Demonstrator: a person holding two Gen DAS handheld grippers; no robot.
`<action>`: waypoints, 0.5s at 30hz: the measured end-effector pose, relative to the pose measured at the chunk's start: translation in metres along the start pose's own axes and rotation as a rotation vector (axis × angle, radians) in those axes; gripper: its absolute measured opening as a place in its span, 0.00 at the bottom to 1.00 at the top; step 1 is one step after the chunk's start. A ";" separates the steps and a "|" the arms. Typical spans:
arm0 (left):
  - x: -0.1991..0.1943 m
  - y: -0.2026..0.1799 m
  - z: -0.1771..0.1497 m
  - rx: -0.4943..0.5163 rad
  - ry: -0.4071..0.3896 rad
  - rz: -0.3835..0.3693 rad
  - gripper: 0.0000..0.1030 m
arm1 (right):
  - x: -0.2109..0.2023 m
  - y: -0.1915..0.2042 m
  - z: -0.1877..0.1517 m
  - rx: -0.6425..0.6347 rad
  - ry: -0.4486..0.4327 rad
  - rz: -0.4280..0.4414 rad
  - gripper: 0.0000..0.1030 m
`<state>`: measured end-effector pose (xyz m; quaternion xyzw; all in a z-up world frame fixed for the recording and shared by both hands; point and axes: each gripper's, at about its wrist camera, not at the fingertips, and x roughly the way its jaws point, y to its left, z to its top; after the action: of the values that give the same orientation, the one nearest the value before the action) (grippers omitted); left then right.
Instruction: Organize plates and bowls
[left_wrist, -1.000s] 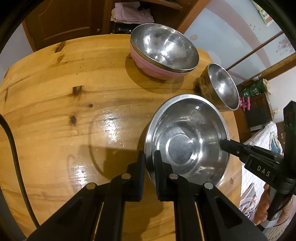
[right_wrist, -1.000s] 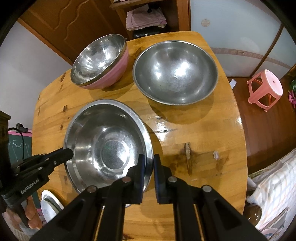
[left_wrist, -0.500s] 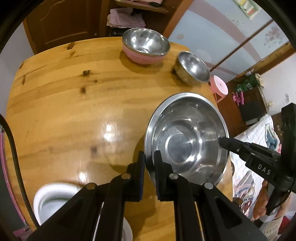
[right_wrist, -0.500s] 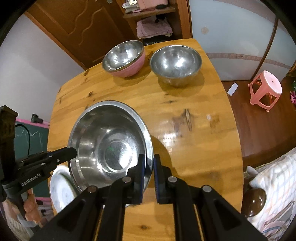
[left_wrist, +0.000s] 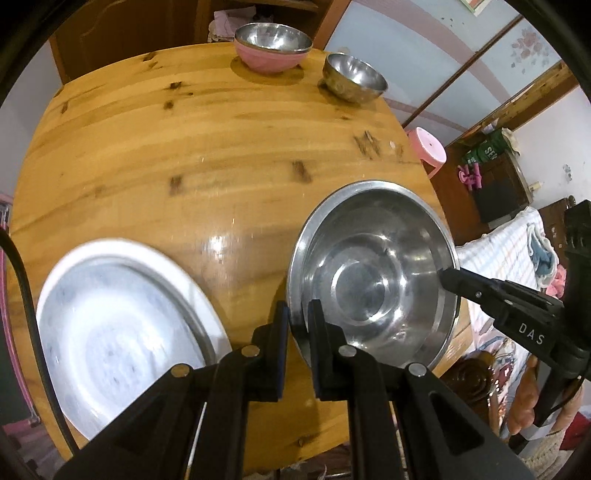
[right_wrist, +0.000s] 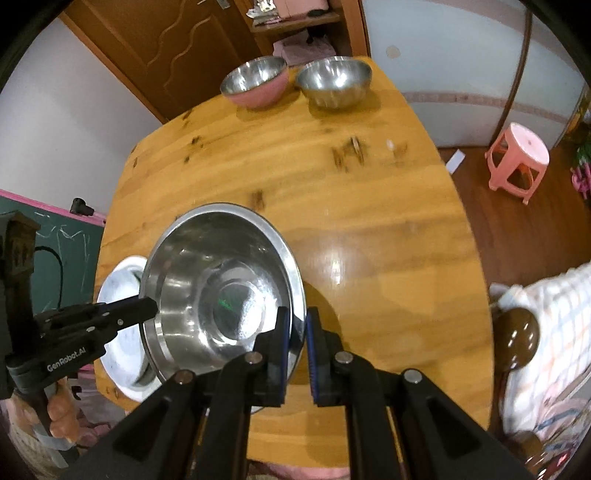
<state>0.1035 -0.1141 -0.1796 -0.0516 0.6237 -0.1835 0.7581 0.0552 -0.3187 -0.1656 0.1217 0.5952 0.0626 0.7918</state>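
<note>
A large steel bowl (left_wrist: 373, 280) is held in the air above the wooden table (left_wrist: 207, 147) by both grippers. My left gripper (left_wrist: 297, 325) is shut on its near-left rim. My right gripper (right_wrist: 297, 328) is shut on the opposite rim of the bowl (right_wrist: 221, 291); its tip also shows in the left wrist view (left_wrist: 448, 275). A white plate with a steel plate in it (left_wrist: 122, 325) lies at the table's near-left corner, partly under the bowl in the right wrist view (right_wrist: 122, 332). A pink bowl (left_wrist: 273, 46) and a smaller steel bowl (left_wrist: 352, 75) stand at the far edge.
A pink plastic stool (right_wrist: 519, 160) stands on the floor right of the table. A wooden door (right_wrist: 166, 48) and a shelf with folded cloth are behind the table. A bed with checked cloth (right_wrist: 546, 325) is at the right.
Both grippers have pulled the steel bowl back and up, away from the far bowls toward the near edge. The white plate has come into view beside and under it.
</note>
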 end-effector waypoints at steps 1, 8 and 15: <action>0.001 -0.001 -0.004 0.002 0.001 0.002 0.08 | 0.003 -0.002 -0.006 0.016 0.005 0.007 0.08; 0.018 0.005 -0.031 -0.023 0.046 -0.001 0.08 | 0.008 -0.002 -0.029 0.032 0.005 -0.005 0.07; 0.025 0.005 -0.043 -0.026 0.043 -0.003 0.09 | 0.010 -0.002 -0.036 0.015 -0.001 -0.029 0.07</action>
<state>0.0666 -0.1120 -0.2138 -0.0581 0.6420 -0.1776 0.7436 0.0232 -0.3135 -0.1849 0.1190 0.5968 0.0465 0.7921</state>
